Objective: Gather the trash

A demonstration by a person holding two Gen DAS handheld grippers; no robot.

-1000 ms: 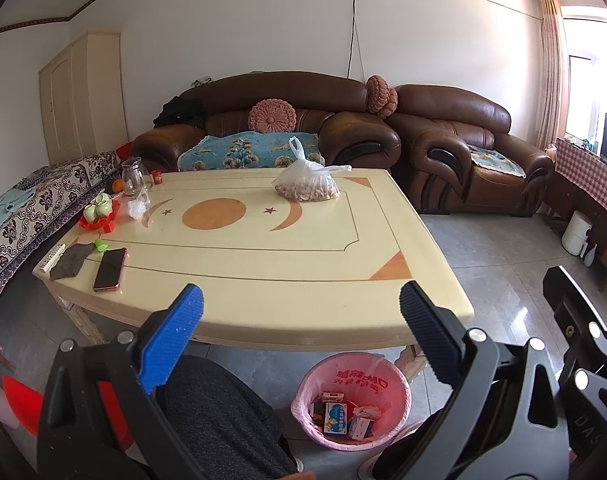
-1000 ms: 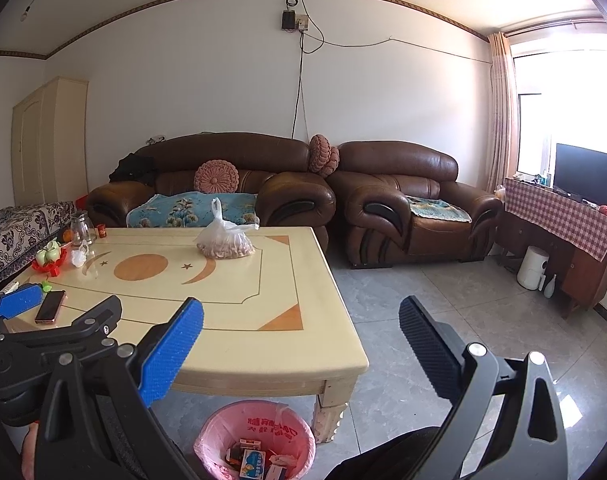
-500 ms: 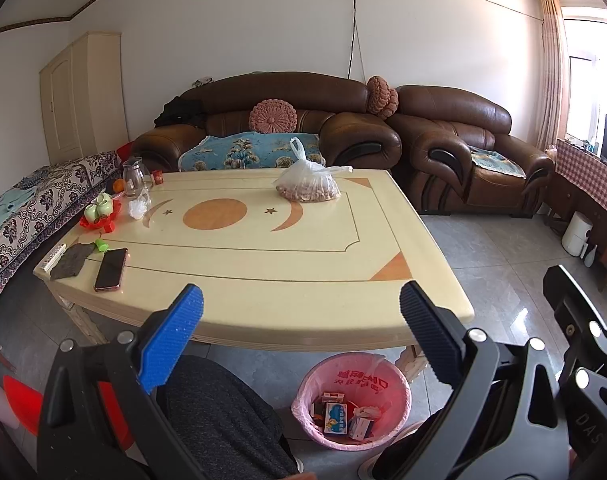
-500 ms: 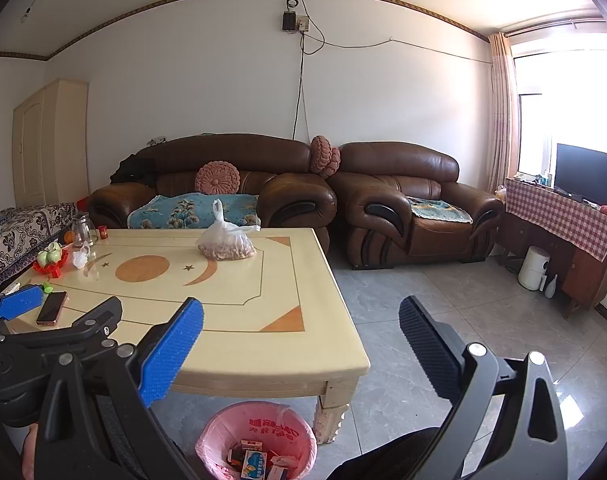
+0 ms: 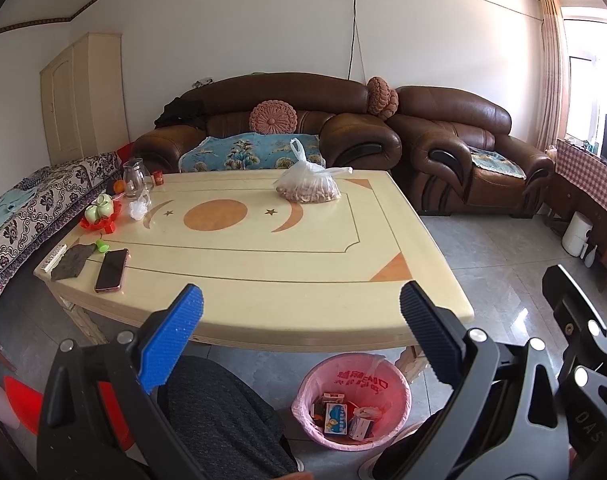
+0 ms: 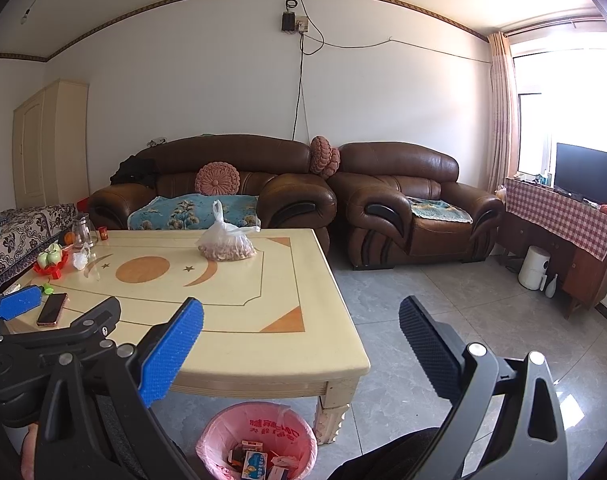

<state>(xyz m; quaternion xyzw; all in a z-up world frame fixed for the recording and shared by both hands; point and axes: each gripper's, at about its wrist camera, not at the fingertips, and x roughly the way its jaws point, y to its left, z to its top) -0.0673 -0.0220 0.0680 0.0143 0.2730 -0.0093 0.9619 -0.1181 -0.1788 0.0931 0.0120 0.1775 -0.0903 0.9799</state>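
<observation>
Your left tool (image 5: 301, 312) hangs with its fingers spread wide and nothing between them, just short of the near edge of the surface (image 5: 263, 264). Your right tool (image 6: 301, 316) is likewise wide open and empty, off the surface's near right corner.

Below and just ahead of both tools, on the floor by the surface's leg, stands the bin (image 5: 353, 396), lined with a pink bag. It holds trash (image 5: 337, 418): a few small boxes, one blue and white, and some crumpled wrappers, lying in the bottom.

Far ahead of the left tool, a tied clear bag (image 5: 309, 188) sits on the surface, filled with brownish pieces that are too small to identify. Ahead and to the left, near the far left corner, stands a glass jug (image 5: 134, 178) that looks empty, with a red dish (image 5: 99, 220) of green cups just this side of it. Nearer the left tool lies a phone (image 5: 111, 270), face up, beside a dark cloth (image 5: 71, 262).
</observation>
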